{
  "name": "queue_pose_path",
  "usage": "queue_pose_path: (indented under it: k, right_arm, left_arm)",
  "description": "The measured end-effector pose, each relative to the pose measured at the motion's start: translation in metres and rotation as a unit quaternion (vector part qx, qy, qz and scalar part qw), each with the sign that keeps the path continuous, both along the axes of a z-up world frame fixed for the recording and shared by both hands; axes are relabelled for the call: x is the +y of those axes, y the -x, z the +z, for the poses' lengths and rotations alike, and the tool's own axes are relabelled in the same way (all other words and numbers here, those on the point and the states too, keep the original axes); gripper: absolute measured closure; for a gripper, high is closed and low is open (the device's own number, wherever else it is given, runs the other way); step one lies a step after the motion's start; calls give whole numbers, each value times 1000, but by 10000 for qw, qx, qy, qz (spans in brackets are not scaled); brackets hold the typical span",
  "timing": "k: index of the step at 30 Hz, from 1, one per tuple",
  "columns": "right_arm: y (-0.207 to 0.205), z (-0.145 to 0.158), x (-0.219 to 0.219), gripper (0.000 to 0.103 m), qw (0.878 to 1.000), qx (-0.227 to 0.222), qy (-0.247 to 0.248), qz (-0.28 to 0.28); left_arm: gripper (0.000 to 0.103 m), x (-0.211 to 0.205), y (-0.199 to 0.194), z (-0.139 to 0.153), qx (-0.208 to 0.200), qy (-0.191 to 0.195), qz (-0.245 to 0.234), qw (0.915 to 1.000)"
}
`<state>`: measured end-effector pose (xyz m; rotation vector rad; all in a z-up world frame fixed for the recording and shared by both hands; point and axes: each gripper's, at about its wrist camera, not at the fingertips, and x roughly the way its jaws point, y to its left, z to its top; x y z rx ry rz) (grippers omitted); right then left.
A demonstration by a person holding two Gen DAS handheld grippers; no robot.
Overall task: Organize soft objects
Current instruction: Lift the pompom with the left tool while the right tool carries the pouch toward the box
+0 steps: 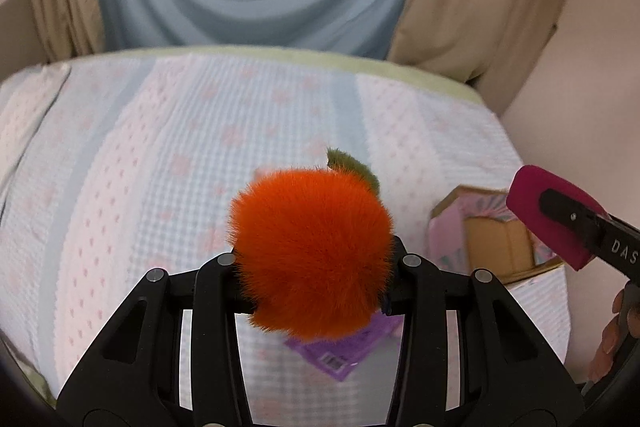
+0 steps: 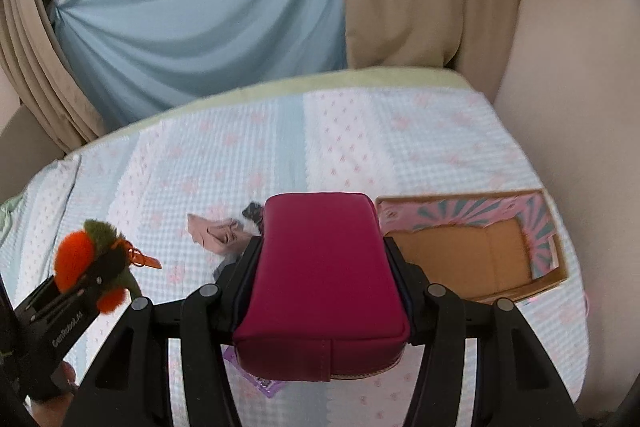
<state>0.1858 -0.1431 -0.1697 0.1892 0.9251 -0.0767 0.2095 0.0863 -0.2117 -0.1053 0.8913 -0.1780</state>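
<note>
My left gripper (image 1: pixel 314 267) is shut on a fluffy orange plush fruit (image 1: pixel 310 251) with a green leaf, held above the bed; it also shows in the right wrist view (image 2: pixel 86 259). My right gripper (image 2: pixel 322 259) is shut on a magenta zip pouch (image 2: pixel 322 279), held above the bed; its end shows in the left wrist view (image 1: pixel 536 203). An open cardboard box (image 2: pixel 472 259) with pink patterned flaps lies on the bed to the right of the pouch, also in the left wrist view (image 1: pixel 496 239).
The bed has a pale blue and pink patterned cover (image 2: pixel 360 135). A crumpled beige cloth (image 2: pixel 218 231) and a dark item lie behind the pouch. A purple packet (image 1: pixel 344 351) lies under the grippers. Blue and beige curtains (image 2: pixel 200 19) hang behind; a wall is right.
</note>
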Motion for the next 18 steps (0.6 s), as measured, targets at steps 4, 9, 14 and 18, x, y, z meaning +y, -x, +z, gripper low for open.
queue_pose_path:
  k: [4,9,14,18]
  right_arm:
    - [16,31,-35,51,9999,-171,-18,15]
    - [28,54,-91,51,9992,-286,36,259]
    - [32,57,-150,51,9978,-328,288,505]
    - [28,41,-192,51,9969,-164,448,633]
  left_arm:
    - [66,-41,10,35,-199,55,-82,9998]
    - [66,-109,23,65,-389,75,-80,9992]
    - [66,-184,25,65,-372,239,-155,9989]
    - [66,-244,17,49,-137,349,-384,9986]
